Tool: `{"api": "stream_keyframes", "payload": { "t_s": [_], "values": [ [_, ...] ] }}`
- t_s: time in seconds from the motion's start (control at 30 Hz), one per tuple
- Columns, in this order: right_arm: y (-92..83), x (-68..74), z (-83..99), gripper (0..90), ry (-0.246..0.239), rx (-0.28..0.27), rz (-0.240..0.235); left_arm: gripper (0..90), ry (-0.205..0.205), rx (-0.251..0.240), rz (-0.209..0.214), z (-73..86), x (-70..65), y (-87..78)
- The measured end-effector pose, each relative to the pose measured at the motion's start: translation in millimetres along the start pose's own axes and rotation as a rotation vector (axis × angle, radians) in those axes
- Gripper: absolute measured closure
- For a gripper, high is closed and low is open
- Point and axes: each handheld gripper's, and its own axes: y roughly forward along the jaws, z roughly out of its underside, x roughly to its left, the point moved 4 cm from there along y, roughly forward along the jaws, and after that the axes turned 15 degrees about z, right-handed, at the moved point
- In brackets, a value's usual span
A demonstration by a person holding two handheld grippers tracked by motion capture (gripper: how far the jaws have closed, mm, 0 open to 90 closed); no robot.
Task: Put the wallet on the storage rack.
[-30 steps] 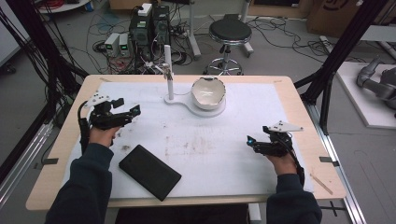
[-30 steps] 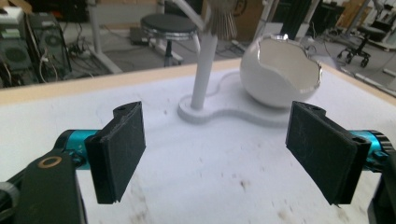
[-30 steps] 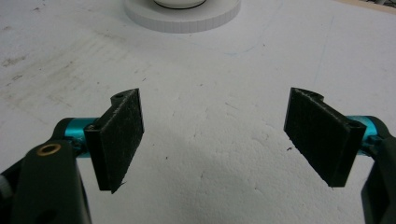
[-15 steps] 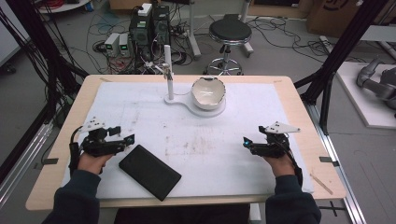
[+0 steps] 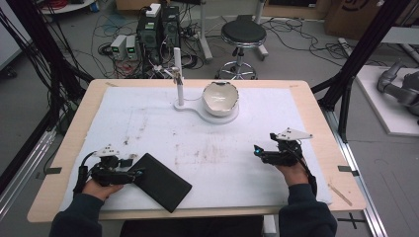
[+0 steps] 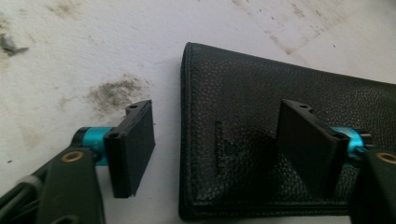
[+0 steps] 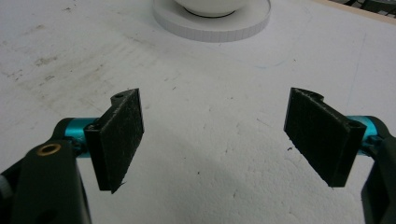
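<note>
Big white mat (image 5: 207,143) on the table has loads of bare room around the black leather wallet (image 5: 160,181), which lies near the mat's front edge. The wallet's far end is cut off in the left gripper view. Left gripper (image 6: 219,149) has just been closing, jaws straddling the wallet's corner edge, probably not pressing yet. Right gripper (image 5: 258,151), well right of the wallet, gapes with nothing in it.

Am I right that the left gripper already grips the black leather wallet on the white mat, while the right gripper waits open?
Not quite: the left gripper straddles the black leather wallet's edge, jaws closing but pads clear, per the left gripper view. The right gripper does wait open.
</note>
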Motion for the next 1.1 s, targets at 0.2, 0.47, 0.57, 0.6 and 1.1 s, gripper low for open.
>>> {"api": "stream_keyframes", "payload": {
  "t_s": [0.2,0.47,0.57,0.6,1.1],
  "values": [
    [-1.1,-1.5,0.8,20.1,0.002,-0.001,0.004,44.7,0.009,-0.023,-0.012,-6.8,-3.8,11.5],
    [-0.3,-2.1,0.4,20.0,0.001,0.000,0.007,48.0,0.042,-0.028,-0.044,-31.3,-3.2,41.5],
    [-0.1,-3.5,0.9,20.0,0.001,0.000,0.007,49.7,0.041,-0.034,-0.051,-41.7,-1.5,53.4],
    [0.0,-3.7,1.1,20.0,0.004,0.000,0.008,50.0,0.043,-0.035,-0.057,-44.9,-1.5,57.2],
    [0.3,-5.2,2.0,20.0,0.006,0.006,0.008,57.9,0.056,-0.083,-0.105,-72.9,-5.3,95.4]
  ]
}}
